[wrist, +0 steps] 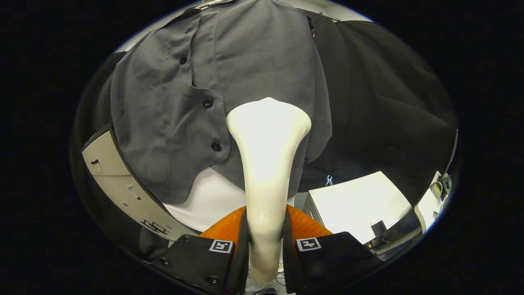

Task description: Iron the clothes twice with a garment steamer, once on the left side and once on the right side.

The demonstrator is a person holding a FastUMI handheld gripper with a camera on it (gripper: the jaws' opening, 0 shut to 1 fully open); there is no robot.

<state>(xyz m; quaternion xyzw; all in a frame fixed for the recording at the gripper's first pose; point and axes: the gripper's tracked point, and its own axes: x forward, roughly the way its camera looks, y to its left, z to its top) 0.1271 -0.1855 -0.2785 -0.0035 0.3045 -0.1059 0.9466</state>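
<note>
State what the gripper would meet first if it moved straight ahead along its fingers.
The gripper, its fingers shut on the white garment steamer, would push the steamer's head into the hanging grey button shirt first. Whether the head already touches the cloth is unclear.

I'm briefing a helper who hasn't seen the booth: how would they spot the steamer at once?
Find the grey button-front shirt hanging against the black cloth wall. Right in front of its lower half is the garment steamer, its handle clamped between the fingers of the gripper. It is the glossy cream-white piece that flares to a wide head against the fabric.
</note>
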